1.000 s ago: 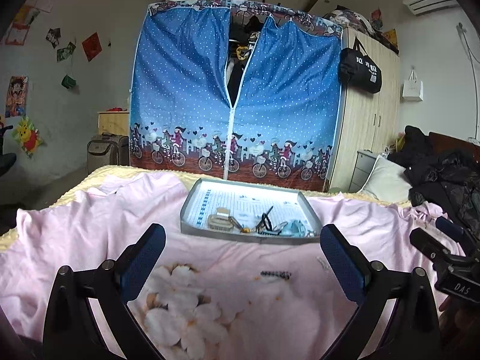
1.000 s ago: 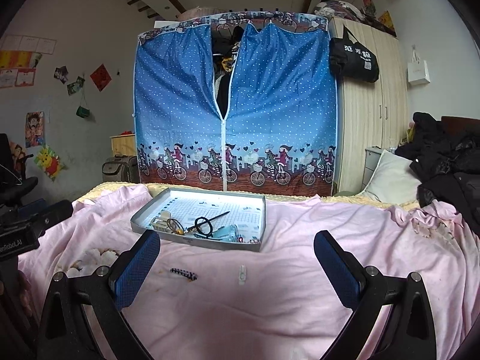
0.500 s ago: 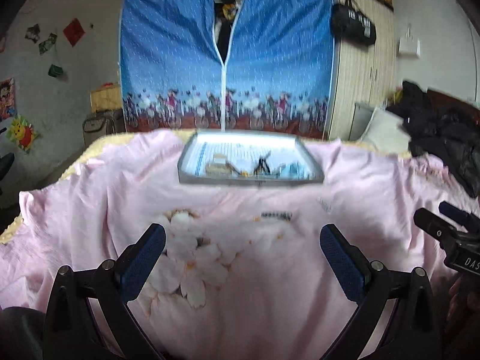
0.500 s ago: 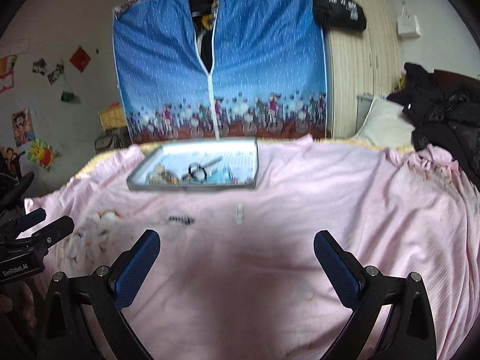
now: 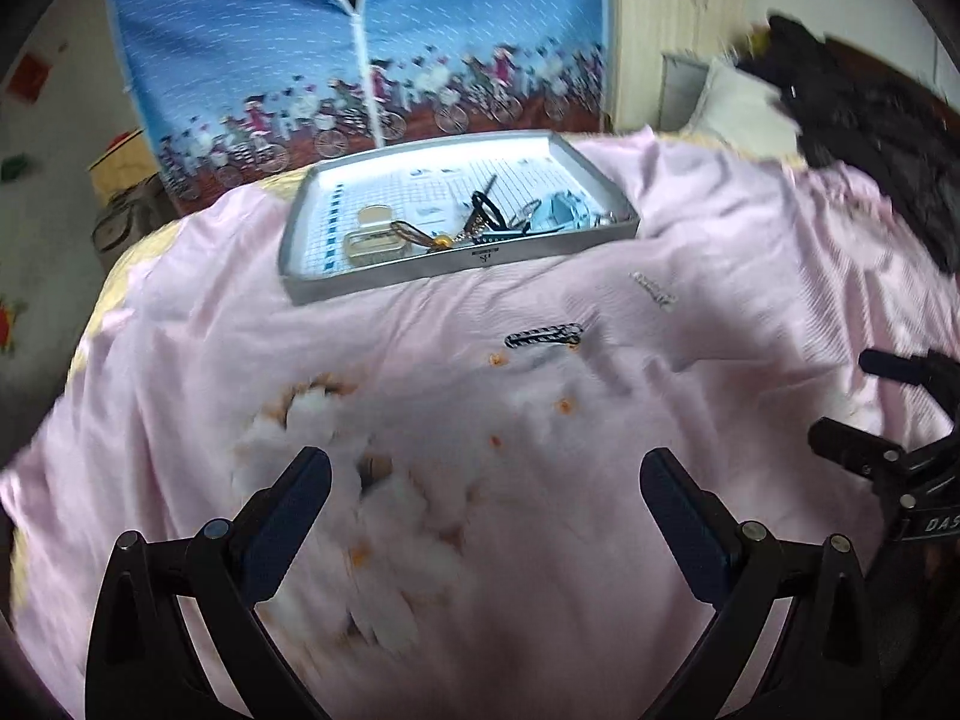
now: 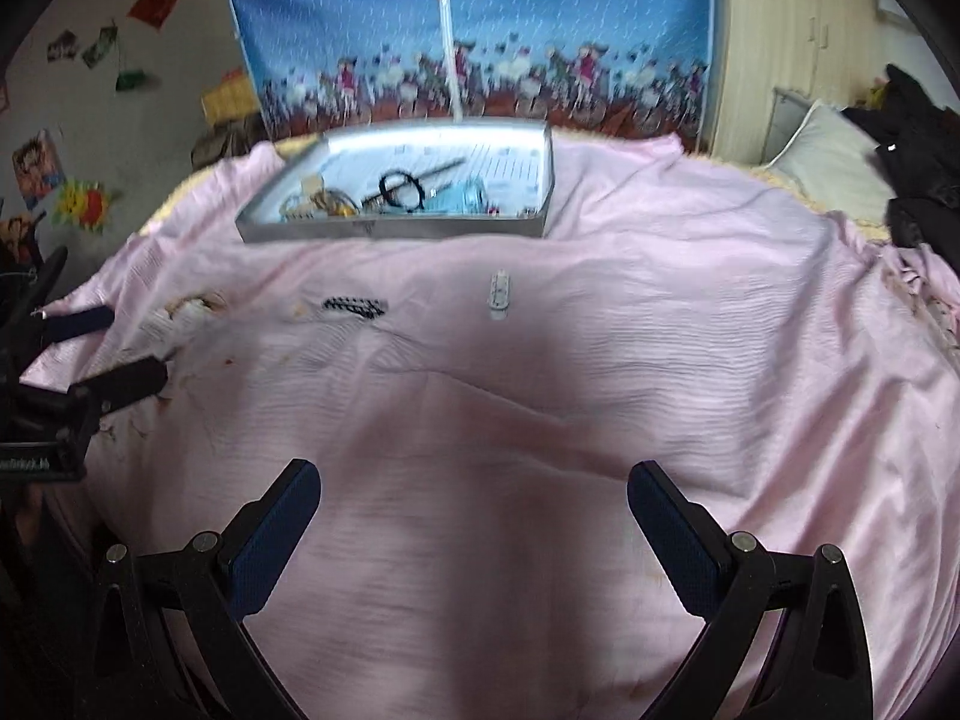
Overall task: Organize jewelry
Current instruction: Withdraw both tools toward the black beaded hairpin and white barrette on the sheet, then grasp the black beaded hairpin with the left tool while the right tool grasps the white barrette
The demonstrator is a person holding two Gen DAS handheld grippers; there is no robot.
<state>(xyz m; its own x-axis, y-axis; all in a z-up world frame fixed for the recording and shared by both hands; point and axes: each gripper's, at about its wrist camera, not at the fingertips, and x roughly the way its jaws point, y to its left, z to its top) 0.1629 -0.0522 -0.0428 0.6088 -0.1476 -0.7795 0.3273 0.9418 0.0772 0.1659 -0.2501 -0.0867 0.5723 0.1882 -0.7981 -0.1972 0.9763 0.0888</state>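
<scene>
A grey tray [image 5: 384,283] [image 6: 390,233] sits at the far side of a pink sheet [image 5: 480,420] [image 6: 540,360] and holds several small jewelry pieces and hair ties. In front of the tray lie a black-and-white striped hair clip [image 5: 543,336] [image 6: 355,306] and a pale clip [image 5: 654,290] [image 6: 499,295]. My left gripper [image 5: 486,489] hovers open over the white flower print, well short of the striped clip. My right gripper [image 6: 474,504] is open above bare sheet, short of the pale clip. Neither holds anything.
A blue fabric wardrobe [image 5: 360,30] stands behind the bed. Black clothes [image 5: 870,138] and a pillow [image 6: 828,162] lie at the right. The other gripper shows at each view's edge: the right gripper [image 5: 888,462], the left gripper [image 6: 78,384].
Both grippers have tilted down and moved closer to the sheet; the tray and the two clips now appear larger and higher in view. Both stay open.
</scene>
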